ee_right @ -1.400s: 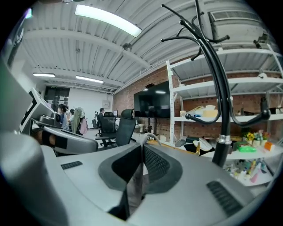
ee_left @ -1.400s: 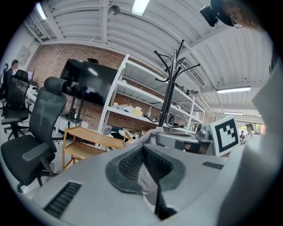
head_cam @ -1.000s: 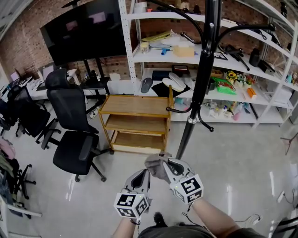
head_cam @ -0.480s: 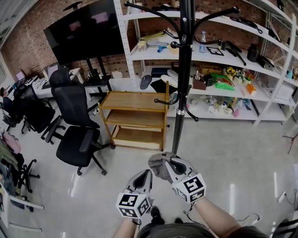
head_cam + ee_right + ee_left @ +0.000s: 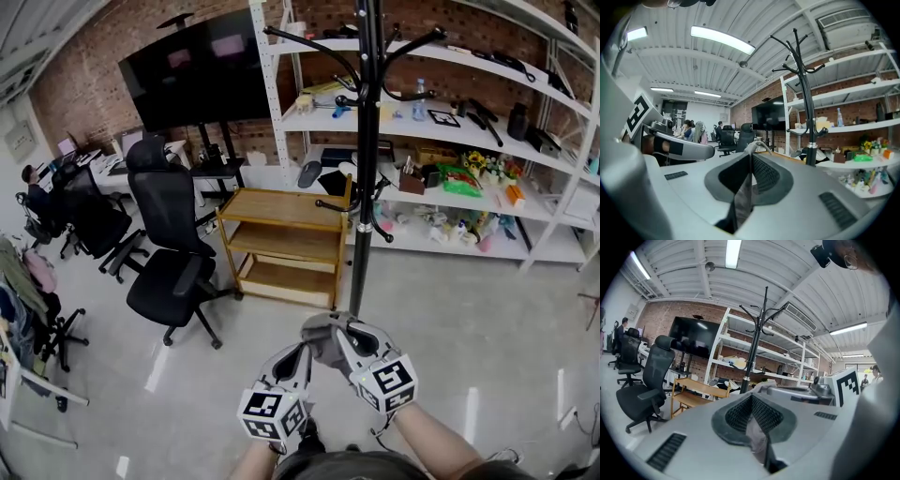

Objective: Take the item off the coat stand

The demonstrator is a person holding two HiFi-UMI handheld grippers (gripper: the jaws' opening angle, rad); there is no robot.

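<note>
A grey cloth item (image 5: 322, 337), soft like a cap, hangs between my two grippers low in the head view. My left gripper (image 5: 296, 356) is shut on its left side and my right gripper (image 5: 336, 334) is shut on its right side. A strip of the grey cloth (image 5: 757, 439) shows pinched between the pads in the left gripper view, where the left gripper (image 5: 751, 397) points level. The cloth (image 5: 742, 199) is pinched the same way in the right gripper (image 5: 751, 157). The black coat stand (image 5: 362, 187) rises a short way ahead, its hooks bare, apart from the item.
A wooden shelf cart (image 5: 281, 246) stands left of the coat stand's pole. A black office chair (image 5: 173, 272) is further left. White shelving (image 5: 450, 122) full of small goods lines the back wall beside a dark screen (image 5: 202, 80). More chairs and a person (image 5: 33, 187) are far left.
Both grippers, still shut on the grey item, have drawn back from the coat stand. The stand now looks farther off and stands more upright in the head view.
</note>
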